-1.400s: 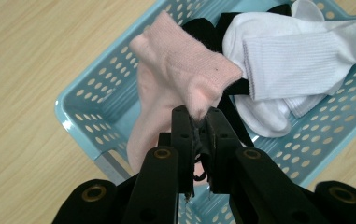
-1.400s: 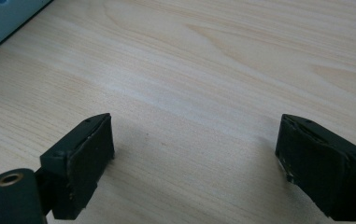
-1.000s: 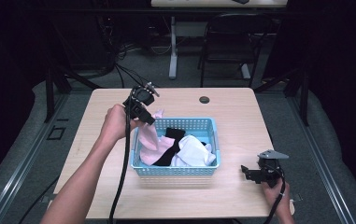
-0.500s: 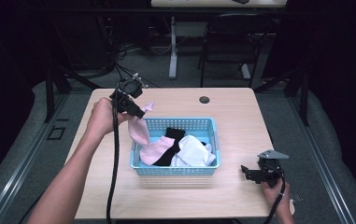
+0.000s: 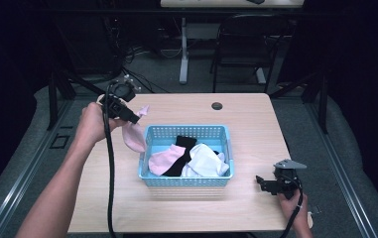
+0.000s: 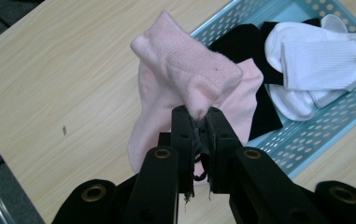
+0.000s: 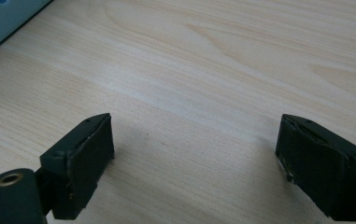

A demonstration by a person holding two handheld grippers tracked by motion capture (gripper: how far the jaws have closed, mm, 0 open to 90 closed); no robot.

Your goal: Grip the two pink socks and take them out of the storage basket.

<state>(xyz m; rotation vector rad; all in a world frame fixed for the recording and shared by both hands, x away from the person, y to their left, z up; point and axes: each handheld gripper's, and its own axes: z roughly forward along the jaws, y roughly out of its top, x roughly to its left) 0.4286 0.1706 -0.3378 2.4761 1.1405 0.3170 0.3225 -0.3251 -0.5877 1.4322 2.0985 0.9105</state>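
**Pink sock lifted out of the basket on a thin pinch**

The left gripper (image 6: 196, 122) has its jaws closed on a small fold of a pink sock (image 6: 185, 88), which hangs in the air above the table (image 5: 186, 106), just outside the left wall of the blue basket (image 5: 149, 144). The right gripper (image 7: 194, 163) rests low over bare wood with its jaws spread wide and nothing between them.

The bite looks narrow, so a quick swing could probably let the sock slip free. The left gripper view shows that pinch closely; the high view shows another pink sock (image 5: 164, 159), a black sock (image 5: 181, 148) and white socks (image 5: 207, 161) waiting in the basket.
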